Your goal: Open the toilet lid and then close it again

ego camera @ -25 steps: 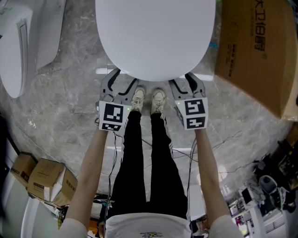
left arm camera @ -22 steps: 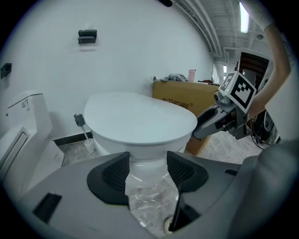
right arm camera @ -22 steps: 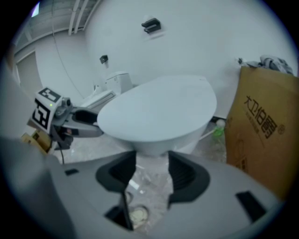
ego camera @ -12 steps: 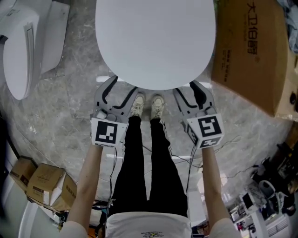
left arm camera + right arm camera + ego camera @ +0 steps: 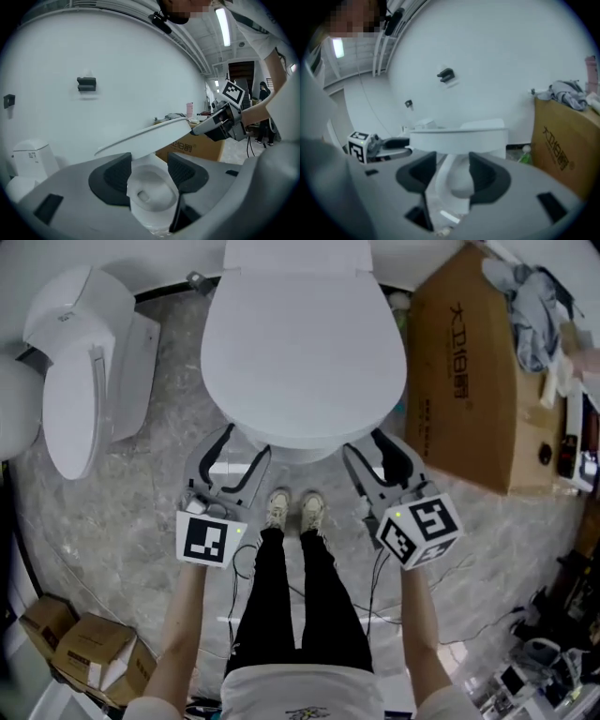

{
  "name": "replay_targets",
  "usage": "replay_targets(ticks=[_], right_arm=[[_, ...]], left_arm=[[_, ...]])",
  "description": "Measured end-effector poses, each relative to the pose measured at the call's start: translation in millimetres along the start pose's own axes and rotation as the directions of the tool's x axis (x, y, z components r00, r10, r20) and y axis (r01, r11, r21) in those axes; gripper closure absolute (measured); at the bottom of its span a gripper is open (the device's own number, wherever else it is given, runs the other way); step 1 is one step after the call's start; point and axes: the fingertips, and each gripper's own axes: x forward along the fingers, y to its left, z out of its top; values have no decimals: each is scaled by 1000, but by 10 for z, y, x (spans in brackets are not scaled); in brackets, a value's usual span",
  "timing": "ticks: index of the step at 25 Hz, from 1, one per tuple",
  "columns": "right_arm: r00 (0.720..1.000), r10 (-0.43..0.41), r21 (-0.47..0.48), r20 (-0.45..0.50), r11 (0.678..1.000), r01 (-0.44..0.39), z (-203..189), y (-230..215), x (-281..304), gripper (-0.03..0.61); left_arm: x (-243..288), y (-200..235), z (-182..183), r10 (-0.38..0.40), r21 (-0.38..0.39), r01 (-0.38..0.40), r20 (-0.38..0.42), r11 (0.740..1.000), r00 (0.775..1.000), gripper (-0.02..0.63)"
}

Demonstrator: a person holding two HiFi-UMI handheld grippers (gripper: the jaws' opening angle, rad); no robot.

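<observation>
White toilet lid [image 5: 305, 343] part-raised over bowl [image 5: 149, 187], long axis hinge-to-front, front edge toward person's shoes [image 5: 292, 510], left hand-held gripper [image 5: 246, 442] and right hand-held gripper [image 5: 366, 444] beneath that edge, both released, jaws apart

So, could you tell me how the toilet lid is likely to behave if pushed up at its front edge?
The toilet lid looks like a thin one-piece shell, so probably stiff and fairly light. Its glossy white surface may be slippery for jaws. It sits tilted above the bowl, so it would likely pivot at the back, not slide.
</observation>
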Motion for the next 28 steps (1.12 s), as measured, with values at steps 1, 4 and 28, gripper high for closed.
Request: replay_targets(ticks=[1, 4, 28], right_arm=[[1000, 0, 3, 1, 1000, 0, 106, -4, -14, 344], [1000, -1, 11, -2, 1000, 1, 325, -15, -42, 344], [982, -124, -21, 145, 992, 128, 2598, -462, 424, 463]], left_arm=[[14, 29, 106, -1, -2, 1, -1, 1000, 1000, 350], [44, 86, 339, -8, -1, 8, -2, 1000, 1000, 350], [892, 1181, 2212, 57, 40, -62, 121, 997, 991, 350]])
